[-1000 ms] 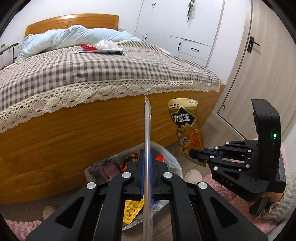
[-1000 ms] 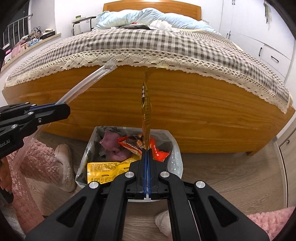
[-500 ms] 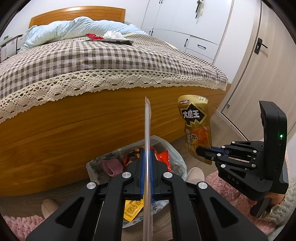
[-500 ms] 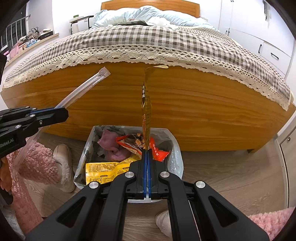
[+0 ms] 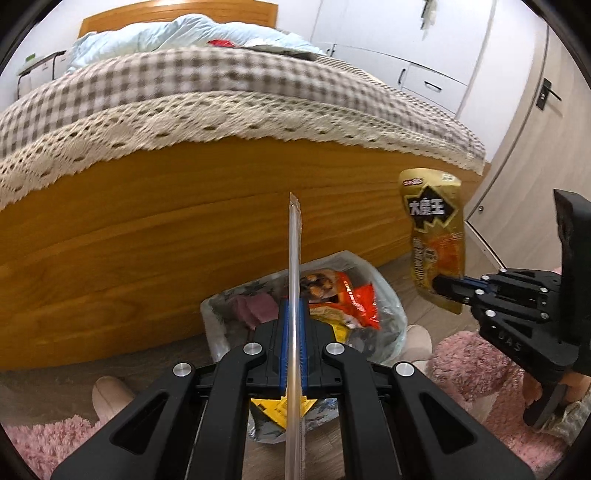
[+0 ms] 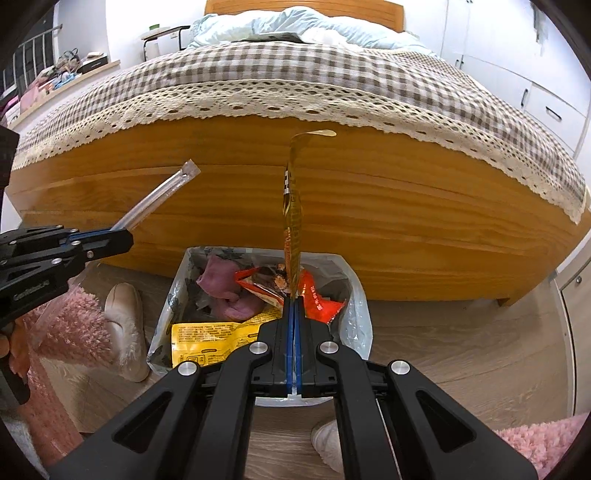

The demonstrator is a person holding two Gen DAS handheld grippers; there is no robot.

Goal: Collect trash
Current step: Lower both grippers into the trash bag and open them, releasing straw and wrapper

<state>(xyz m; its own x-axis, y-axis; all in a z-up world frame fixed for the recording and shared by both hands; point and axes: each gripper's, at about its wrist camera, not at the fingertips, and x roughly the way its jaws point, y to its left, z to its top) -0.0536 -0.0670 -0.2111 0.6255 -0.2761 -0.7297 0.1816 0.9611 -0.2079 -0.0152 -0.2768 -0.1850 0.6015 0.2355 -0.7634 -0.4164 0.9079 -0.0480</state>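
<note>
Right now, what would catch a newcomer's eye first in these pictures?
Probably the gold snack packet pinched in the right tool, held up before the wooden bed. Next, the clear plastic wrapper clamped in the left tool, and the trash bin full of bright wrappers on the floor below.

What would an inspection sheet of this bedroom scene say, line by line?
Surface: wood floor, pink rugs.
Job's things: lined bin beside the bed, holding wrappers; gold packet; clear wrapper; more litter on the bed.
Clutter: slippers by the bin.
Grippers: left tool shut on the clear wrapper; right tool shut on the gold packet, both raised near the bin.
Cables: nothing seen.
Surroundings: wooden bed with checked cover, blue duvet, white wardrobe, door.
</note>
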